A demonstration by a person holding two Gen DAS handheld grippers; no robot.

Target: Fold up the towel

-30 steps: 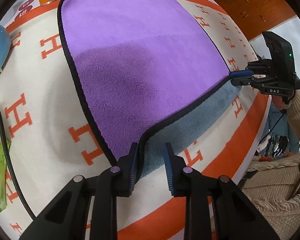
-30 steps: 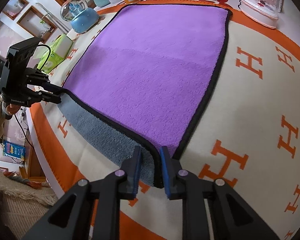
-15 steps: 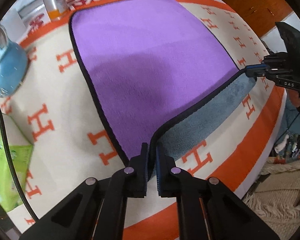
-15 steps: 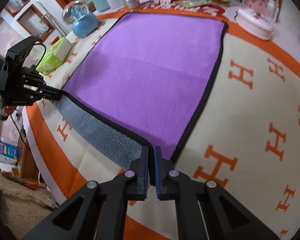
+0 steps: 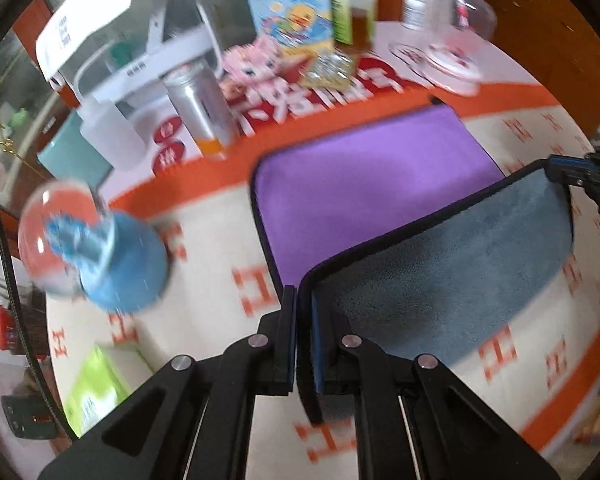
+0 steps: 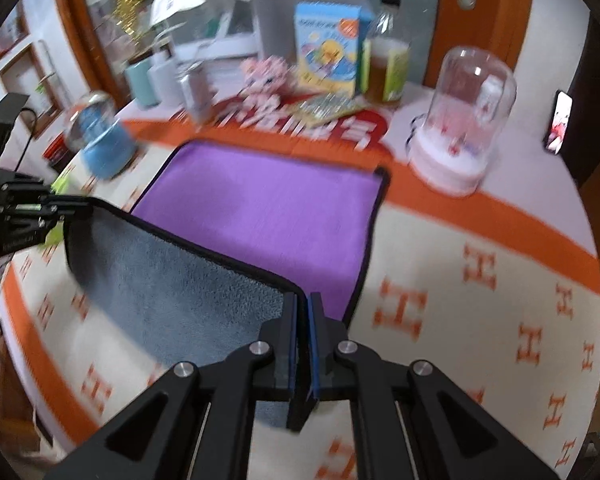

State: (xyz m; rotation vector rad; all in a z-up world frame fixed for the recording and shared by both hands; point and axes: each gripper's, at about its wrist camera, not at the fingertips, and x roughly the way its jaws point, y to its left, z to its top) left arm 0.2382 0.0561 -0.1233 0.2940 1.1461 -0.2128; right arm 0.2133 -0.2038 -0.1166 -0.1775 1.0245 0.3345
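- Cream, orange-lettered tablecloth [image 6: 480, 280] carries your purple towel with grey underside [image 5: 364, 188].
- Left gripper [image 5: 303, 336] and right gripper [image 6: 302, 340] each pinch a near corner, lifted.
- Carry both toward the towel's far edge, level.

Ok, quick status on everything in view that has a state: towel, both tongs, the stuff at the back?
towel: near edge lifted off the table, grey underside showing, far part flat, purple side up.
left tongs: shut on the towel's near left corner.
right tongs: shut on the near right corner.
snow globe: upright, apart from the towel.
glass dome: upright beside the far right corner.
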